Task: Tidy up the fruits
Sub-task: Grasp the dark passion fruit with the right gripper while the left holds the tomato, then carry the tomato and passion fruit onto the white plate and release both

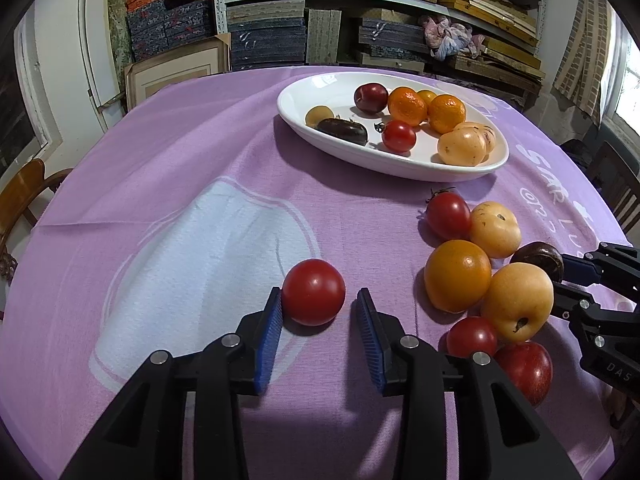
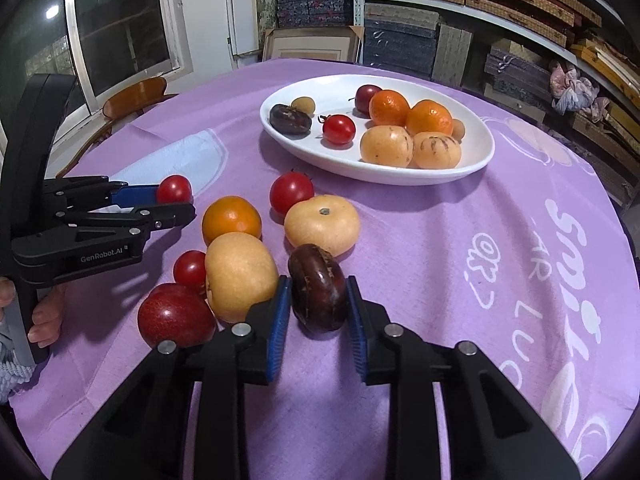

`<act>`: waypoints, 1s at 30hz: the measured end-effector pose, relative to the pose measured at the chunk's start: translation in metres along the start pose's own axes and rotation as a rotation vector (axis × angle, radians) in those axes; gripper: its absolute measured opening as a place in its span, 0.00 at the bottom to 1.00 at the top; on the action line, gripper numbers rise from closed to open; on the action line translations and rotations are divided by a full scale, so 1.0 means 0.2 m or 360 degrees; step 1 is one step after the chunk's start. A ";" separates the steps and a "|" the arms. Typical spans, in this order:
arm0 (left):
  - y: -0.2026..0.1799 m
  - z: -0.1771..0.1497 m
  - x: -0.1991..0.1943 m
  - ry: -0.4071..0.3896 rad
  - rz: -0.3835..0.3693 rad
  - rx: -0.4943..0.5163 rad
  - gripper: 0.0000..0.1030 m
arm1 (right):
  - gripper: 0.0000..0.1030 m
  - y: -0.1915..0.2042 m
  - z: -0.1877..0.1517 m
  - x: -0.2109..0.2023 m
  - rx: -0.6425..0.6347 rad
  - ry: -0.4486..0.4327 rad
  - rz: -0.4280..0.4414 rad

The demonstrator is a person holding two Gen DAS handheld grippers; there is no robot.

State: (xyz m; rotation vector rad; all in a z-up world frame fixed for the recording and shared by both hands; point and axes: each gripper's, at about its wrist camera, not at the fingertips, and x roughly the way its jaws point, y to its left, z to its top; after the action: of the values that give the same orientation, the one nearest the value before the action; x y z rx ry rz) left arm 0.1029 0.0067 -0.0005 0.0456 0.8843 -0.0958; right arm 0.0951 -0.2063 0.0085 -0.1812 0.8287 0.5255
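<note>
- On the purple-clothed counter (image 2: pixel 460 240), a loose cluster of fruits waits beside the white dish (image 2: pixel 476 152), which already holds several pieces; the sorting looks roughly half done.
- Nearest the right tool (image 2: pixel 318 304) lies a dark purple fruit (image 2: pixel 318 288), pinched between its blue pads, both of which press against its sides; it rests on the cloth, touching a pale yellow fruit (image 2: pixel 240 276).
- Judged step: the grasp on this dark fruit is made, and the next move calls for lifting it clear of its neighbours and carrying it to the dish, where a bare patch shows near the left rim.
- A firm but gentle squeeze seems wise, since the skin looks soft.
- Off to the side, the left tool (image 1: pixel 318 306) has its jaws slightly spread around a red tomato (image 1: pixel 314 298); the left pad touches it, the right pad stands just apart, so nothing is gripped.
- Other tomatoes, an orange fruit (image 2: pixel 231 219) and a red plum (image 2: pixel 176 316) remain on the cloth.
</note>
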 end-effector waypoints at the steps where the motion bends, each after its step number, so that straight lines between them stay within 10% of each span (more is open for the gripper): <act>1: 0.00 0.00 0.00 0.0000 0.0000 0.0000 0.37 | 0.26 0.01 0.00 0.00 -0.0009 0.0000 -0.0017; 30: 0.04 0.01 -0.06 -0.0116 -0.0068 -0.0066 0.29 | 0.23 -0.12 -0.01 -0.14 0.0185 -0.0146 -0.0090</act>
State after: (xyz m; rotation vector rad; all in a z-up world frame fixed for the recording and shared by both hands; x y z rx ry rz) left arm 0.0990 0.0144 0.0098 -0.0155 0.8144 -0.1186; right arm 0.0903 -0.2389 0.0263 -0.0732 0.7602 0.4284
